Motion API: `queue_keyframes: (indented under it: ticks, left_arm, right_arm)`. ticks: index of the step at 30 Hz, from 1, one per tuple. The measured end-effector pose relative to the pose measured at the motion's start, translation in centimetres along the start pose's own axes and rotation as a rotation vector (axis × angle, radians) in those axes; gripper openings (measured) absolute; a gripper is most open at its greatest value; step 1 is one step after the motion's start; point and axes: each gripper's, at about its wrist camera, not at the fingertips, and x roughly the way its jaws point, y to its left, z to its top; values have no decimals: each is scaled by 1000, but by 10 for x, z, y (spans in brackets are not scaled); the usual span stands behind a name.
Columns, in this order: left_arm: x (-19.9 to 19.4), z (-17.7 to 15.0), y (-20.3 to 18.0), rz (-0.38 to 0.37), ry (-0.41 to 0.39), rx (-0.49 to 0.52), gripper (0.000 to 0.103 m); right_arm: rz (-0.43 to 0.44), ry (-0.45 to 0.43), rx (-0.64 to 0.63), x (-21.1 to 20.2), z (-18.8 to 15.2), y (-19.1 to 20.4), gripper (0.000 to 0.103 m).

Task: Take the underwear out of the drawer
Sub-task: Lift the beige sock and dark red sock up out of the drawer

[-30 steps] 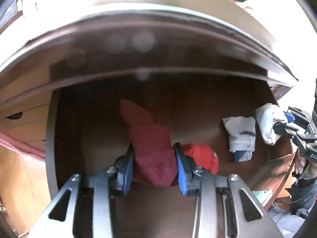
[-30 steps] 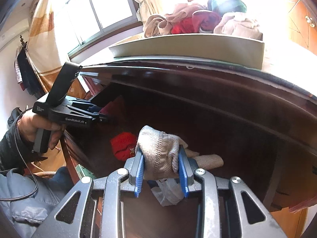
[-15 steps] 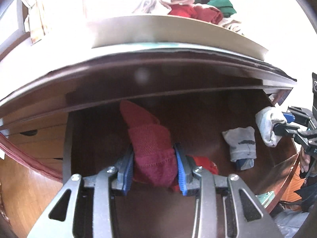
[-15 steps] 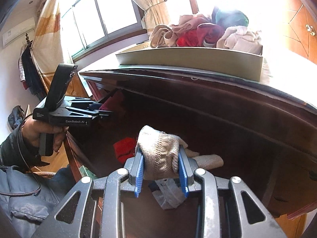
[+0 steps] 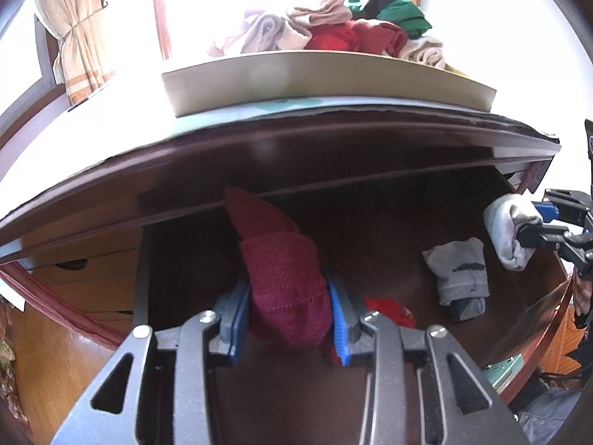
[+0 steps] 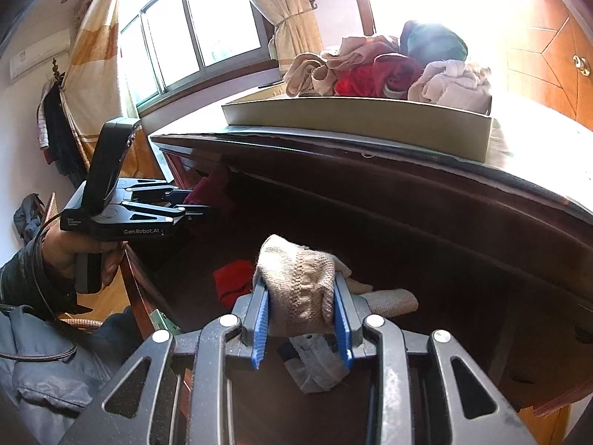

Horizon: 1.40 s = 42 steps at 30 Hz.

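— Looking over the person's shoulder: the left gripper (image 5: 289, 313) has its blue pads (image 5: 339, 315) pressed into a dark red knitted piece of underwear (image 5: 281, 270), bunched between the jaws, its upper end poking up toward the front edge of the dresser top (image 5: 259, 148).

— And the other one?

— The right gripper (image 6: 301, 313) is clamped on a beige ribbed piece (image 6: 296, 282), folded over between its pads. From the left camera that same bundle looks pale grey-white, held off at the right end of the open drawer (image 5: 407, 230).

— Are both pieces clear of the drawer?

— Both are held above the dark wooden drawer floor, not lying on it. How far above, I cannot tell.

— What is left inside?

— A grey folded piece (image 5: 459, 274) with something dark blue tucked under its lower end, lying toward the right. A bright red piece (image 5: 389, 309) lies just beside the left gripper's right pad, partly hidden behind it.

— And on top of the dresser?

— A shallow beige tray (image 6: 355, 118) heaped with clothes (image 6: 385, 70): pinkish-beige, red, green, white. It sits near the front edge, above the drawer.

— Can you see the person?

— Only a hand (image 6: 85, 252) in a dark sleeve, gripping the left tool's handle, with a curtained window (image 6: 192, 29) behind.
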Motion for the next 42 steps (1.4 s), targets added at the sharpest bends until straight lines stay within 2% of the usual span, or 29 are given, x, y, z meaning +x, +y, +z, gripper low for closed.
queue_keyframes:
  ticks: [31,37,42]
  left_arm:
    - [-18,-8,-7,89,-160,51,36]
    - [-23,-12,-10,116,-210,60,36]
    - [-28,-14,-11,112,-245,53,36]
  right_arm:
    - [-12,-88,-61,-7,-3,6,33]
    - [-17,-113,-68,-12,-5,6,33]
    - [-22,-130,-72,-14,-5,8,33]
